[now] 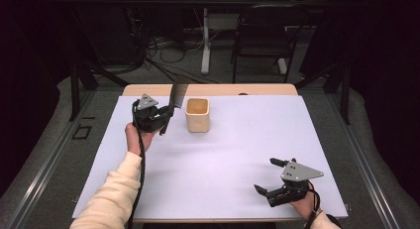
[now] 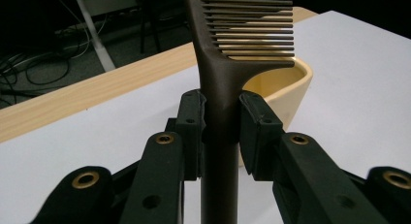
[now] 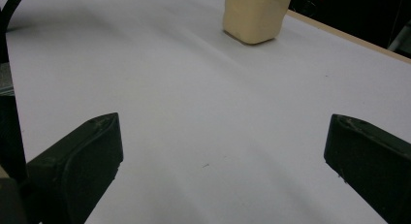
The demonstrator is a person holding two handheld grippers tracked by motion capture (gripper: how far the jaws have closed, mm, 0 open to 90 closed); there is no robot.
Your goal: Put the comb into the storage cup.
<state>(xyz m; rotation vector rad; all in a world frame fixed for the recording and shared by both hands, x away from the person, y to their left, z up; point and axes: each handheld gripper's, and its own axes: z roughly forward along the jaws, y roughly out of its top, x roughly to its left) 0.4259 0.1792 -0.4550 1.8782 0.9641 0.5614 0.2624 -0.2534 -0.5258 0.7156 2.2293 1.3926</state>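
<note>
- Jaws of the left gripper (image 2: 220,132) are shut on the handle of the brown comb (image 1: 177,92), held up just beside the cream cup (image 1: 197,115).
- Comb should be lifted over the rim, then lowered in slowly.
- Right gripper (image 1: 270,177) jaws are held wide over the worktop (image 1: 223,154).
</note>
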